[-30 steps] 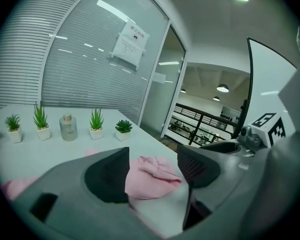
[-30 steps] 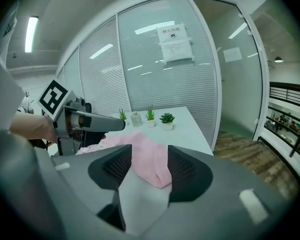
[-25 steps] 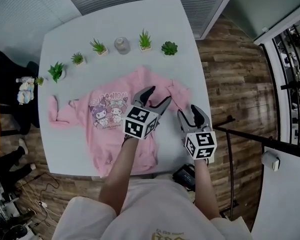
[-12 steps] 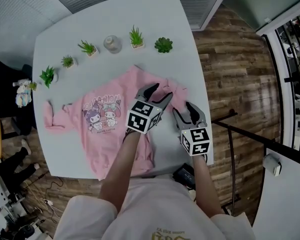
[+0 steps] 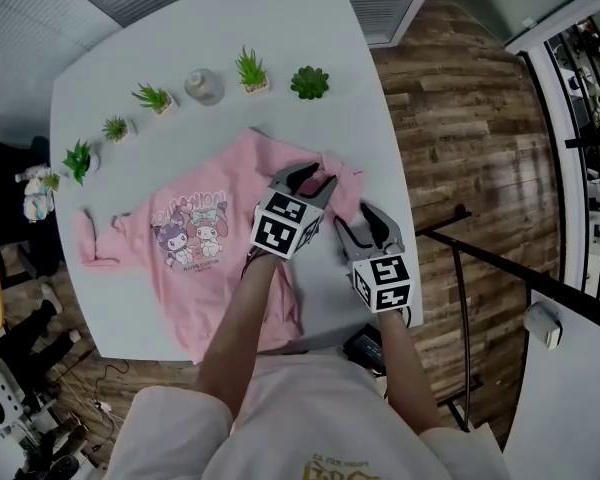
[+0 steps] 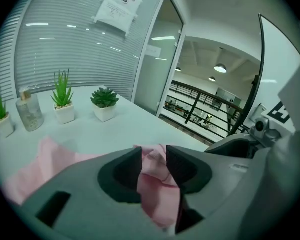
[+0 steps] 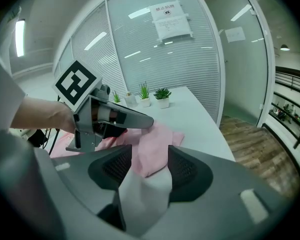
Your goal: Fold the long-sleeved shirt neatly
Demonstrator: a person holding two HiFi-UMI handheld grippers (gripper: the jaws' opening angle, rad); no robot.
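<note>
Pink long-sleeved shirt (image 5: 212, 273): your left gripper (image 5: 310, 180) fingers, just closing, pinch its fold; right gripper (image 5: 358, 226) fingers released, straddling its edge.

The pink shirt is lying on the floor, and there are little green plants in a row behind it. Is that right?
Not quite. The pink shirt lies on the white table, not the floor; the head view shows it. The little green plants do stand in a row behind it.

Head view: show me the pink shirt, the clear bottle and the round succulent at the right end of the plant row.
pink shirt (image 5: 195, 233), head view, on the cartoon print on its chest.
clear bottle (image 5: 204, 86), head view, on its body.
round succulent (image 5: 310, 82), head view, on its leaves.
</note>
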